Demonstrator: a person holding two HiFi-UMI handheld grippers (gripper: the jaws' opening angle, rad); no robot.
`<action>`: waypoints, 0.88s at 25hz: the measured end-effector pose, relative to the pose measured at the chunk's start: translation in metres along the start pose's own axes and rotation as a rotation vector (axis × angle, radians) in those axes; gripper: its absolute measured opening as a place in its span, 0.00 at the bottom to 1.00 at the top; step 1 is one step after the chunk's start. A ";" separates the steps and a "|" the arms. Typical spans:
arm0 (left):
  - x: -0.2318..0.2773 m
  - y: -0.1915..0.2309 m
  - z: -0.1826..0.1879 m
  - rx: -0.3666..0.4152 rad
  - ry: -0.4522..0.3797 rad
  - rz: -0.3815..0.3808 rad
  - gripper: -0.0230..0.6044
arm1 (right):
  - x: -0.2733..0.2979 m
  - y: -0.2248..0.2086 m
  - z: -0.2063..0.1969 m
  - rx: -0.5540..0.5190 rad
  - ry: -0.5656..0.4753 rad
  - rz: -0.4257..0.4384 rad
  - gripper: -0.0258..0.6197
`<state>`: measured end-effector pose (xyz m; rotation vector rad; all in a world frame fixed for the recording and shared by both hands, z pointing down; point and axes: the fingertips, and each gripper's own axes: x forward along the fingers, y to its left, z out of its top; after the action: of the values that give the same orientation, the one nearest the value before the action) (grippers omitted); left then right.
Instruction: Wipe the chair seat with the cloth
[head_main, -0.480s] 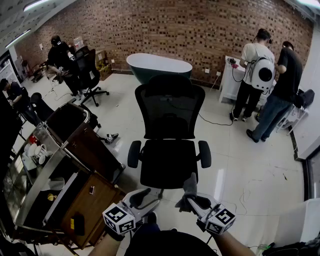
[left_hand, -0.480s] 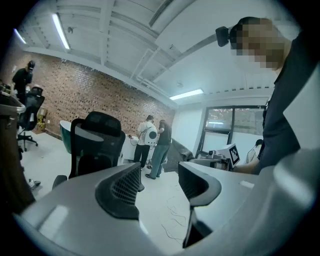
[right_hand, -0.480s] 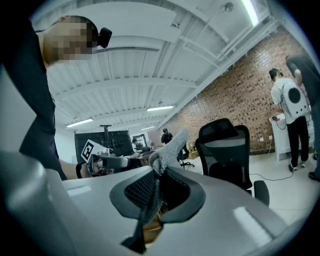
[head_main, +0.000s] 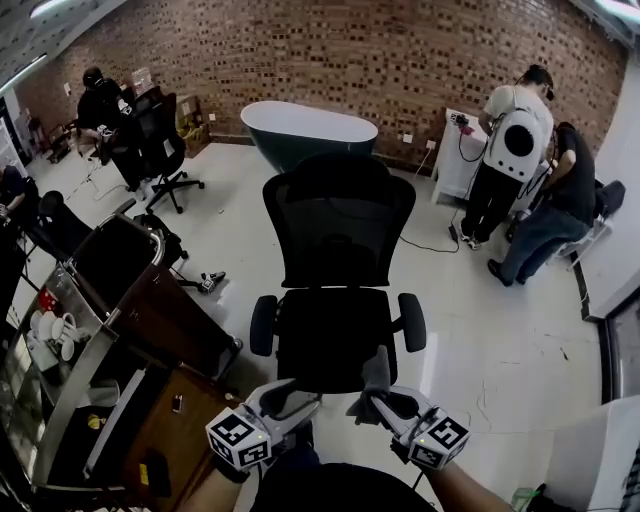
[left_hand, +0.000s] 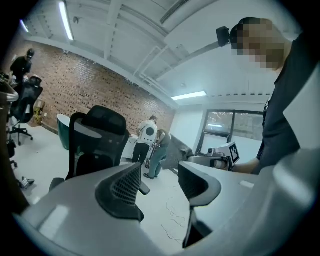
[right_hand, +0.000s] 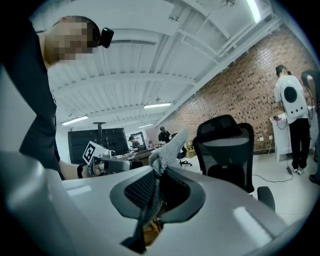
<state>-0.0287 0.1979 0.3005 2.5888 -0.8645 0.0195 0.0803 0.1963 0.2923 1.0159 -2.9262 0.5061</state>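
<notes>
**Right gripper** (right_hand: 157, 186): the jaws are closed on the cloth (right_hand: 168, 148). The grey knit fabric is pinched in a fold between them. One end stands up above the jaws and the other hangs down behind them.

**Left gripper** (left_hand: 160, 181): the jaws are apart with nothing between them. Only floor (left_hand: 165, 215) shows through the gap.

In the head view both grippers sit low at the near edge, side by side and near each other. Their jaws point forward toward the office chair (head_main: 338, 270). The chair faces the grippers, with the backrest (head_main: 340, 222) upright at the far side and an armrest (head_main: 412, 322) on either flank.

The chair seat (head_main: 335, 335) lies directly ahead of and below the right gripper. In the head view the raised end of the cloth overlaps the seat's front edge, right of centre. Whether the fabric touches the seat cannot be determined. Both gripper views show the jaws tilted upward, toward the backrest rather than the cushion.

**Judgement:** wiping is not yet under way.
- The right gripper is the working one and appears slightly nearer the seat.
- The next move calls for tipping it forward and down to lay the cloth on the cushion, then stroking across the seat between the armrests.
- The left gripper is free to steady the chair, since a chair of this kind may swivel under pressure.
</notes>
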 end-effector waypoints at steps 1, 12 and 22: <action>0.005 0.012 0.005 0.000 0.001 -0.008 0.44 | 0.010 -0.007 0.002 -0.002 0.006 -0.009 0.09; 0.031 0.130 0.062 0.012 0.030 -0.092 0.44 | 0.139 -0.055 0.040 -0.007 -0.028 -0.057 0.09; 0.045 0.168 0.066 -0.012 0.063 -0.107 0.44 | 0.178 -0.075 0.035 0.014 0.003 -0.053 0.09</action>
<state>-0.0967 0.0250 0.3096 2.6050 -0.7005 0.0654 -0.0118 0.0233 0.3008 1.0898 -2.8889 0.5262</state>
